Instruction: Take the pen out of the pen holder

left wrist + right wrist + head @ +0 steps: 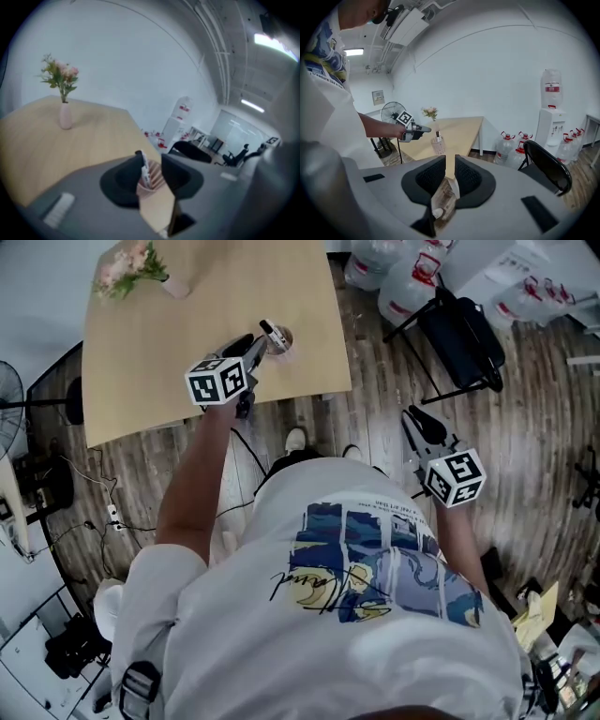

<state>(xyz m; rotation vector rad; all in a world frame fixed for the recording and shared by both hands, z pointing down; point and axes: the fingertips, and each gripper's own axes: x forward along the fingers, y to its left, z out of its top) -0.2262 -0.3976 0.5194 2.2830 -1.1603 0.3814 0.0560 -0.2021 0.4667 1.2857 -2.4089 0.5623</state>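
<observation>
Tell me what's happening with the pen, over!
Left gripper open, jaws either side of pen in pen holder. Right gripper empty, slightly open, off the table. Flower vase far off, nothing blocking.

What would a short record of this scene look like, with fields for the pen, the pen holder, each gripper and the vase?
pen: upright in the pen holder, top sticking out, not yet taken out
pen holder: stands on the table, near its edge
left gripper: open, jaws on either side of the pen's top, pen close to one jaw
right gripper: jaws narrowly apart, nothing between them, held away from the table
vase: holds flowers, stands far from the pen holder
</observation>
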